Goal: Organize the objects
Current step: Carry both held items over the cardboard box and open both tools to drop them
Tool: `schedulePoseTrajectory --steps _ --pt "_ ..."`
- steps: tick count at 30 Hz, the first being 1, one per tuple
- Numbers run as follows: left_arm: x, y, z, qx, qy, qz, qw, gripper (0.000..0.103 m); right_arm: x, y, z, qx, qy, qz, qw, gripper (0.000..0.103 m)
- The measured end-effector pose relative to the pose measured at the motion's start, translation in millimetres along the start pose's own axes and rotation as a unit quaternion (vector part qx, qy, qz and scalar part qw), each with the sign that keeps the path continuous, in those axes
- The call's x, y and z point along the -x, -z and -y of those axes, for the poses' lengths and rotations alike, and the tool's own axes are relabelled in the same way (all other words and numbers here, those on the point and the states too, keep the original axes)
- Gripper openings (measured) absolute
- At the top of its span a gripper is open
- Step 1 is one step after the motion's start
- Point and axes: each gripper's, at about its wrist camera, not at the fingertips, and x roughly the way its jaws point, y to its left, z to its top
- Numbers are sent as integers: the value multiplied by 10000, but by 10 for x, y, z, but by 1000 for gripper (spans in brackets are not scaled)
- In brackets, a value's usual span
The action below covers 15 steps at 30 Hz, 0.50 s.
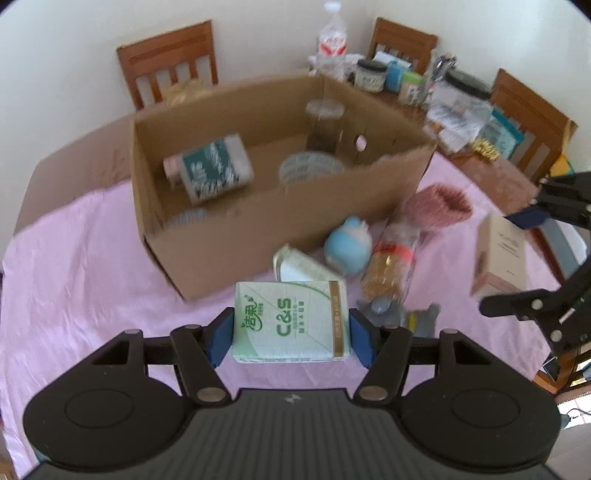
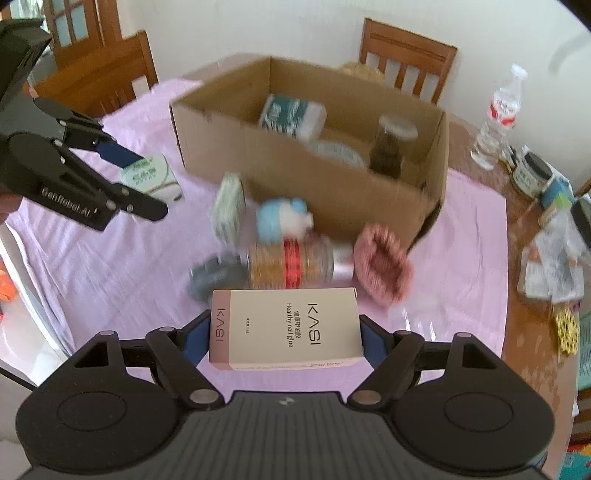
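Looks like a dining room in a home. A big table [image 1: 495,177] with a pink cloth [image 1: 74,266] on top. Brown wooden chairs [image 1: 170,62] pushed in all around, next to a plain white wall [image 1: 258,26]. Lots of home stuff piled at the far end: a water bottle [image 1: 332,40], jars [image 1: 369,75], packets. A wooden door with small glass panes [image 2: 70,26] in the corner.

Right gripper [image 2: 284,334] clamped on KASI box [image 2: 284,328], blue pads [image 2: 370,341] on both sides. Beyond fingertips: lying bottle [image 2: 295,264], cardboard box [image 2: 314,162] farther. Left gripper [image 2: 142,177] holding tissue pack [image 2: 155,179], far left of fingers
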Motion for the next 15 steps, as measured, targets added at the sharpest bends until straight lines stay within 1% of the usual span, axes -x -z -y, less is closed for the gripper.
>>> schedulePoseTrajectory --steps 6,10,13,14,15 --pt "183 -375 -18 -173 -69 427 9989 64 162 -342 63 119 -180 296 9993 84" --pt "200 -651 -65 -133 -121 695 9974 64 210 -582 110 214 -203 504 9983 84" --pt "153 -819 -108 -104 -227 810 9964 65 202 -742 165 270 -183 625 9975 84" --pt "136 -855 -122 -93 -270 839 9961 67 206 -790 180 293 -176 669 9972 84" --pt "109 -888 -134 -91 -297 860 9958 78 214 -828 191 311 -173 704 9969 84"
